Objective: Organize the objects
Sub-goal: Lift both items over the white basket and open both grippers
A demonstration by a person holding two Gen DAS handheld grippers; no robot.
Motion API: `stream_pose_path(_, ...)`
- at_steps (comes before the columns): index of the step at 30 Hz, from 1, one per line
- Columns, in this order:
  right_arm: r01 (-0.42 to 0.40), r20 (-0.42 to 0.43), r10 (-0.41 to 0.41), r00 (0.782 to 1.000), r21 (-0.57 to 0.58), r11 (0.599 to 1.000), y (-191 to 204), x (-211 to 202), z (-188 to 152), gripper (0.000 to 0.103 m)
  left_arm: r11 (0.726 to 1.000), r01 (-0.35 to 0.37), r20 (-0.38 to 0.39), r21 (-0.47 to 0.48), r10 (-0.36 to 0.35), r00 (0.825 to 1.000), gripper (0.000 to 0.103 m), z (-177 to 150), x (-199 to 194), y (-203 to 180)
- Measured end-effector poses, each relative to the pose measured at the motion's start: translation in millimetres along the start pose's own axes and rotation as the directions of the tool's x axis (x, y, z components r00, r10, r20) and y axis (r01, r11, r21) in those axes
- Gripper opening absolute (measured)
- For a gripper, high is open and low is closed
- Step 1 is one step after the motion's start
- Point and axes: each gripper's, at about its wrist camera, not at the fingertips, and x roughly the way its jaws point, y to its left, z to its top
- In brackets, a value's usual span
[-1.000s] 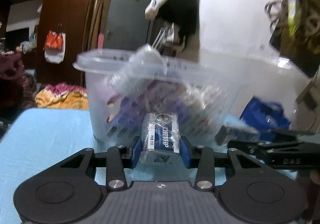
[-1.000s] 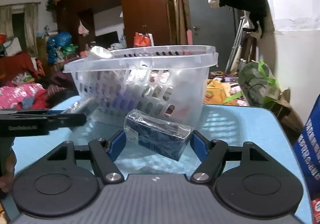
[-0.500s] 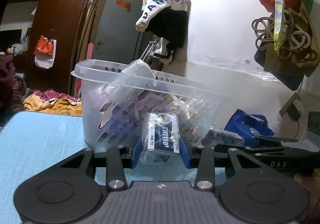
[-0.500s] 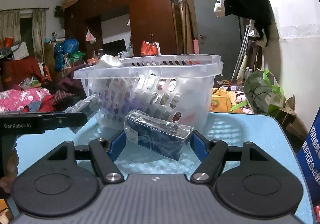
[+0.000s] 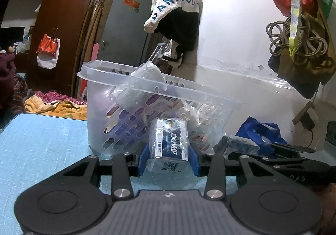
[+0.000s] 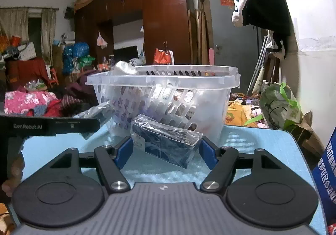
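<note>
A clear slotted plastic basket (image 5: pixel 117 96) with several wrapped packs inside stands on the light blue table; it also shows in the right wrist view (image 6: pixel 210 105). My left gripper (image 5: pixel 168 157) is shut on a blue-and-white wrapped pack (image 5: pixel 169 146), held just in front of the basket wall. My right gripper (image 6: pixel 166 149) is shut on a dark blue wrapped box (image 6: pixel 166 140), held askew in front of the basket. Each gripper appears in the other's view: the right one (image 5: pixel 237 144) with its box, the left one (image 6: pixel 92 115) with its pack.
The light blue table (image 5: pixel 42 136) ends at the left and far edges; its right edge shows in the right wrist view (image 6: pixel 294 144). A blue bag (image 5: pixel 260 130) sits beyond the right gripper. Clothes hang on the wall. Clutter fills the room behind.
Both grippers have sunk a little and steadied, so the basket rim now sits higher in view. Both still hold their packs.
</note>
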Motion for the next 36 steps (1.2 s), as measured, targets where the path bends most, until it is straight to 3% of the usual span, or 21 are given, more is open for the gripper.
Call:
stream_pose_path(3, -0.016, 0.031, 0.016, 0.999, 0.000, 1.000, 1, -7, -1, 0.071, 1.000, 0.003, 0.031, -0.001, -0.003, 1.000, 0.045, 1, -6, 0)
stream_pose_path(7, -0.067, 0.101, 0.064, 0.993, 0.032, 0.997, 3, -27, 7, 0.070, 0.999, 0.039, 0.146, 0.033, -0.043, 0.988, 0.045, 10, -32, -10)
stream_pose_path(9, -0.097, 0.153, 0.091, 0.984, 0.030, 0.995, 6, -40, 23, 0.070, 0.998, 0.036, 0.179, 0.055, -0.045, 0.983, 0.045, 25, -41, -18)
stream_pose_path(11, -0.053, 0.190, 0.055, 0.980, -0.017, 0.998, 14, -43, 46, 0.070, 0.997, 0.045, 0.182, 0.055, -0.055, 0.982, 0.045, 51, -38, -22)
stream_pose_path(15, 0.039, 0.123, -0.032, 0.992, -0.054, 0.998, 9, -3, 104, 0.070, 0.999, 0.020, 0.104, 0.028, -0.023, 0.994, 0.045, 106, 2, -24)
stream_pose_path(19, 0.098, 0.015, -0.097, 0.995, -0.078, 0.992, -6, 50, 127, 0.074, 0.996, -0.075, -0.022, 0.037, 0.076, 0.997, 0.046, 136, 58, -25)
stream_pose_path(20, 0.103, -0.002, -0.103, 0.995, -0.081, 0.991, -9, 58, 128, 0.076, 0.993, -0.114, -0.034, 0.036, 0.115, 0.993, 0.047, 138, 69, -22)
stream_pose_path(21, 0.124, -0.005, -0.125, 0.992, -0.078, 0.989, -10, 65, 128, 0.085, 0.989, -0.144, -0.031, 0.039, 0.145, 0.989, 0.053, 139, 76, -20)
stream_pose_path(22, 0.146, -0.005, -0.147, 0.989, -0.083, 0.986, -10, 70, 127, 0.098, 0.985, -0.166, -0.032, 0.039, 0.167, 0.985, 0.075, 141, 80, -17)
stream_pose_path(23, 0.161, -0.007, -0.163, 0.987, -0.094, 0.982, -10, 73, 126, 0.103, 0.981, -0.190, -0.034, 0.029, 0.191, 0.981, 0.089, 141, 83, -14)
stream_pose_path(27, 0.157, 0.007, -0.157, 0.988, -0.109, 0.982, -8, 62, 118, 0.103, 0.986, -0.165, -0.010, 0.011, 0.165, 0.986, 0.091, 137, 71, -3)
stream_pose_path(29, 0.131, 0.015, -0.130, 0.991, -0.075, 0.989, -10, 50, 114, 0.103, 0.982, -0.185, -0.007, 0.040, 0.185, 0.983, 0.103, 132, 63, -3)
stream_pose_path(33, 0.105, 0.026, -0.104, 0.994, -0.038, 0.994, -11, 34, 105, 0.103, 0.970, -0.223, 0.012, 0.098, 0.222, 0.975, 0.103, 124, 53, -14)
stream_pose_path(36, 0.154, 0.054, -0.149, 0.987, -0.084, 0.985, -4, 29, 97, 0.103, 0.970, -0.215, 0.012, 0.109, 0.215, 0.977, 0.103, 118, 45, -20)
